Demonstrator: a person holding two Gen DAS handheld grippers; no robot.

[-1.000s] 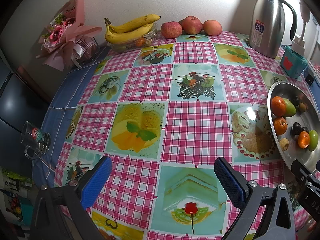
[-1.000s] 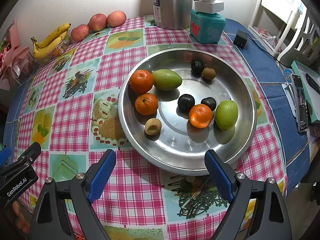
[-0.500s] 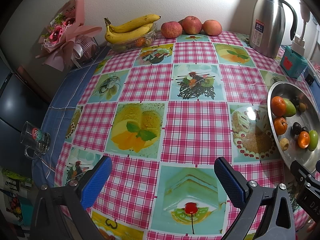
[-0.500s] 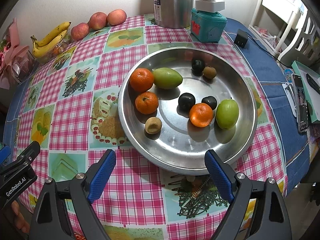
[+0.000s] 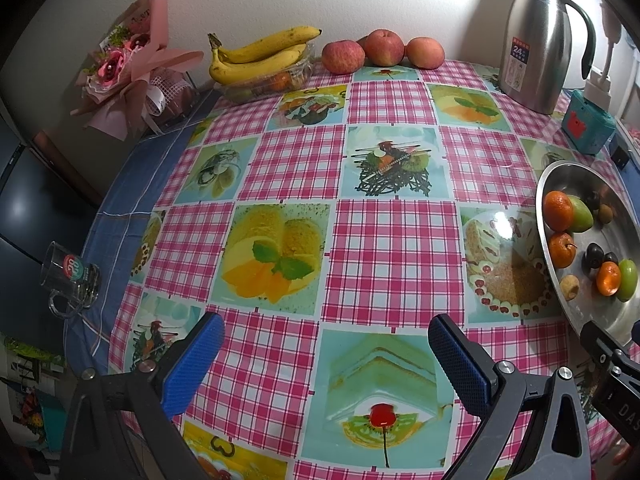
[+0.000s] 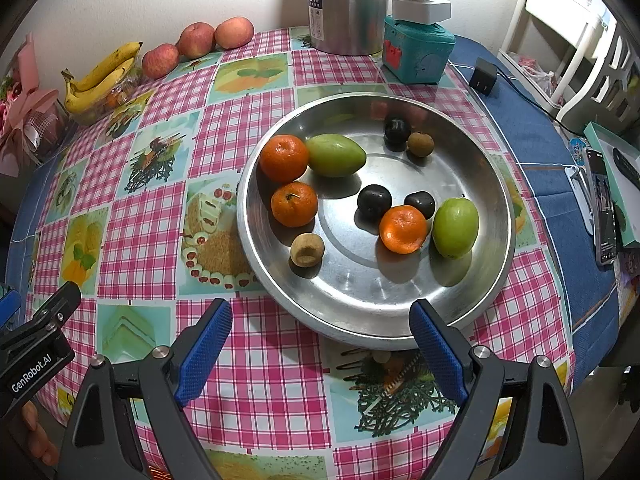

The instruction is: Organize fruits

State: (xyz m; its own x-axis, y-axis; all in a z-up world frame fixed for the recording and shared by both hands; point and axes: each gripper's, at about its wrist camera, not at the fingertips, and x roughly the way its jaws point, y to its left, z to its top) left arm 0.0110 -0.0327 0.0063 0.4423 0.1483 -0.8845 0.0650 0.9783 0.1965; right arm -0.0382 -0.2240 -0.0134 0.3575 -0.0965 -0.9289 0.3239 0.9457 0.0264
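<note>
A steel bowl (image 6: 472,312) holds three oranges (image 6: 285,157), two green fruits (image 6: 335,155), three dark plums (image 6: 374,201) and two small brown fruits (image 6: 307,249). It also shows at the right edge of the left wrist view (image 5: 560,176). Bananas (image 5: 260,54) on a clear container and three apples (image 5: 343,57) lie at the table's far edge. My right gripper (image 6: 320,338) is open and empty, just in front of the bowl's near rim. My left gripper (image 5: 326,350) is open and empty above the tablecloth.
A steel thermos (image 5: 540,40) and a teal box (image 5: 588,126) stand at the back right. A pink bouquet (image 5: 132,64) sits at the back left, a glass mug (image 5: 70,276) at the left edge. A phone (image 6: 602,208) and boxes lie right of the bowl.
The right gripper has edged slightly forward toward the bowl. The left gripper has stayed nearly still.
</note>
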